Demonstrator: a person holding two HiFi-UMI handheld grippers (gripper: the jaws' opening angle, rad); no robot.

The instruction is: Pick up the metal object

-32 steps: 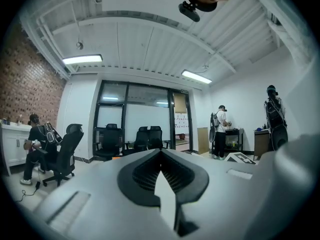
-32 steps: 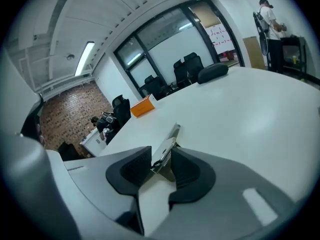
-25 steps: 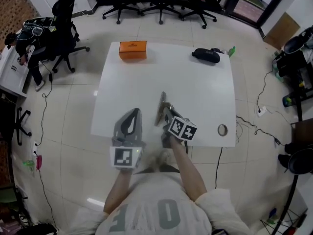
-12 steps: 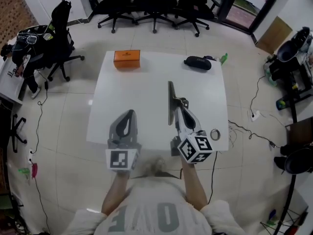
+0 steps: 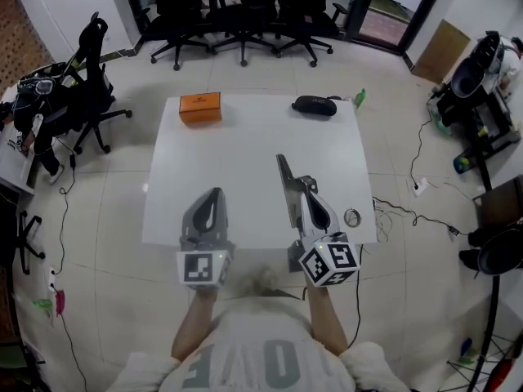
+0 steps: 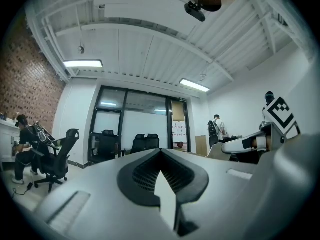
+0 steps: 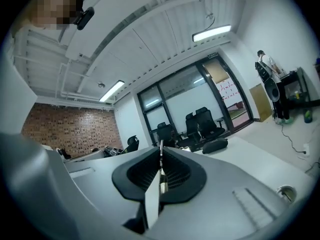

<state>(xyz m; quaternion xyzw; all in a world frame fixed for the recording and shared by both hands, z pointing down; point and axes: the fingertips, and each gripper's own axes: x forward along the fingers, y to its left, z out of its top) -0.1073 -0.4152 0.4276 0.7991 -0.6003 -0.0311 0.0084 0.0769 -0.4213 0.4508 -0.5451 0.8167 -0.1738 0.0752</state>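
White tabletop point(image 5: 245, 149) in a tiled office, black chairs point(image 5: 245, 15) along the far side. Out on it I can see an orange box point(image 5: 200, 106), a black case point(image 5: 315, 105) and, near the right edge, a small ring point(image 5: 352, 217).

I have the right gripper point(image 5: 315, 211) clamped on the metal object point(image 5: 286, 188), a long flat strip. In its own view the strip stands edge-on, pinched between the jaws at one end. The rest juts forward over the tabletop and looks to be lifted clear of it. The left gripper point(image 5: 208, 219) hangs over the near edge, jaws pressed together with nothing between them.

My worry is the hold. The jaws grip only the near end of a thin, smooth strip, so the long free end could lever it round or let it slide out if I tilt or swing quickly. Dipping the right gripper could also knock the tip against the tabletop.

Writing: the orange box carries a dark mark too small to read. Large pale letters on the shirt point(image 5: 261, 358) sit upside down to me, and I can't read them with confidence.
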